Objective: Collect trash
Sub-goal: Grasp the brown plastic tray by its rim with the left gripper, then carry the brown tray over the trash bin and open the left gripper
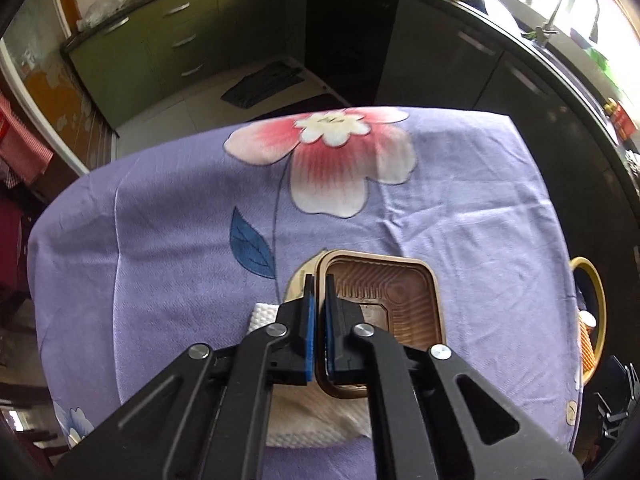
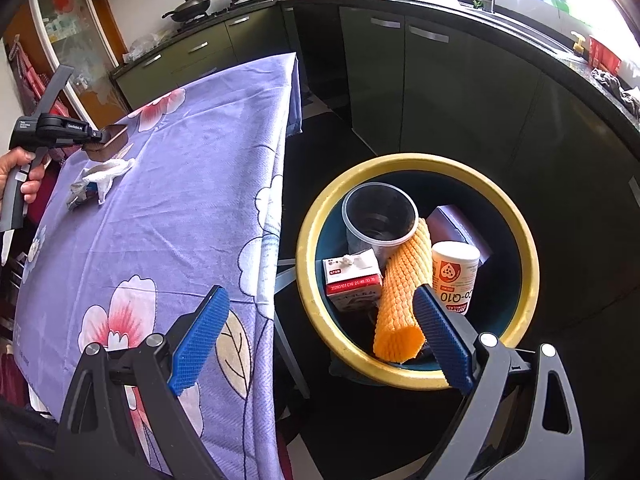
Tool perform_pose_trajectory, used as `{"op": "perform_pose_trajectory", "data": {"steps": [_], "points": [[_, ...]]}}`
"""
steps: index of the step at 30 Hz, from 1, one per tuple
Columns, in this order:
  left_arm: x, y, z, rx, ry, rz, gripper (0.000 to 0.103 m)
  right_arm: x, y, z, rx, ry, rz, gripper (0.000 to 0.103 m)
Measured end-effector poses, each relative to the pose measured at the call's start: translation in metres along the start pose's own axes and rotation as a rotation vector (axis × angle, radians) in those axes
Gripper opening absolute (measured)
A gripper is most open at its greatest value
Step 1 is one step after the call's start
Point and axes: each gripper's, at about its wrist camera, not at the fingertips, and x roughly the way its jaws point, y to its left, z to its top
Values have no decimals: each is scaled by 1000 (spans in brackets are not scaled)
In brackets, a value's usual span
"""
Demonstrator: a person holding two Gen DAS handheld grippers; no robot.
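Note:
My left gripper (image 1: pixel 319 280) is shut on the left rim of a brown square plastic tray (image 1: pixel 384 296), one blue pad inside the wall and one outside. In the right wrist view the same tray (image 2: pixel 115 136) hangs tilted from the left gripper (image 2: pixel 98 136), just above the purple flowered tablecloth (image 2: pixel 180 184). A crumpled white tissue (image 2: pixel 106 172) and a small wrapper (image 2: pixel 78 196) lie under it; the tissue (image 1: pixel 312 420) also shows below my left fingers. My right gripper (image 2: pixel 320 292) stands open and holds nothing, over the yellow-rimmed bin (image 2: pixel 416 160).
The bin on the floor right of the table holds a clear cup (image 2: pixel 378 216), a milk carton (image 2: pixel 352 280), an orange foam net (image 2: pixel 400 300), a white bottle (image 2: pixel 454 276) and a purple box (image 2: pixel 456 224). Dark kitchen cabinets (image 2: pixel 460 92) stand behind. A hand (image 2: pixel 20 176) grips the left handle.

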Motion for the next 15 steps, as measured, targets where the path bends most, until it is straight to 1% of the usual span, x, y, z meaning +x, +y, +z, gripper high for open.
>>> {"op": "perform_pose_trajectory", "data": {"steps": [5, 8, 12, 15], "points": [[-28, -24, -4, 67, -54, -25, 4, -8, -1, -1, 0, -20, -5, 92], [-43, -43, -9, 112, -72, -65, 4, -12, -3, -5, 3, -24, -11, 92], [-58, -79, -18, 191, -86, -122, 4, -20, -10, -16, 19, -28, -30, 92], [-64, -121, -25, 270, -92, -177, 4, -27, -21, -26, 46, -30, -47, 92]]}}
